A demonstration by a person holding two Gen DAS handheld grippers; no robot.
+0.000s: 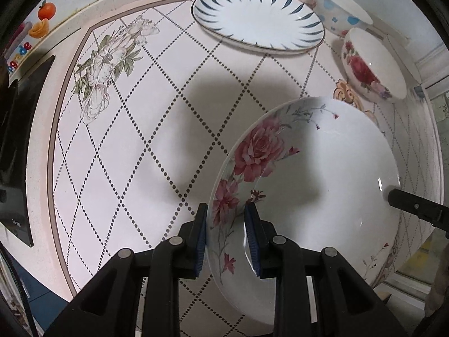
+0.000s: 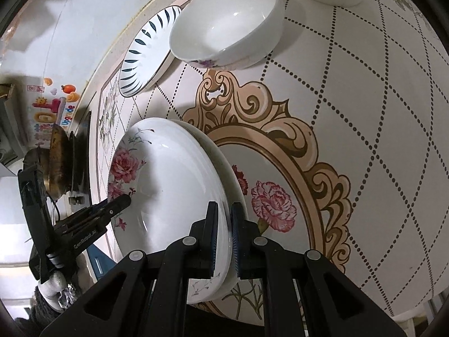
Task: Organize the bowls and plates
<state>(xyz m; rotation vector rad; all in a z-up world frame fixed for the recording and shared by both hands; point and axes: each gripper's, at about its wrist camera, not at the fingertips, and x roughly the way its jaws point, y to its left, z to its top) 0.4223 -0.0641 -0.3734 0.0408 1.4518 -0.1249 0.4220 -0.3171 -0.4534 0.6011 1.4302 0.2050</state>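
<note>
- Left wrist view: the rose plate (image 1: pixel 308 196) is white and deep, with pink roses and thin stems along its rim. It is tilted above the table (image 1: pixel 140 140), and its near edge sits between the pads of the left tongs (image 1: pixel 226 236), which are closed on that rim.
- On the plate's far side, the tip of the right tongs (image 1: pixel 393 196) touches the opposite rim; the rest of them is cut off by the frame edge.
- Right wrist view: the right tongs (image 2: pixel 223 236) are pinched shut on the rim of the same rose plate (image 2: pixel 168 191), with the left tongs (image 2: pixel 123 200) gripping the rim across from them.
- Ahead of the left tongs lies a plate with dark blue leaf strokes (image 1: pixel 258 19). Right of it stand a rose-painted bowl (image 1: pixel 370 67) and a blue-dotted bowl (image 1: pixel 339 11), partly hidden behind it.
- The left tongs' body carries small white lettering, too blurred to read with confidence.
- Colourful wall stickers (image 1: pixel 33 28) show letters that look like "grade", partly cut off.
</note>
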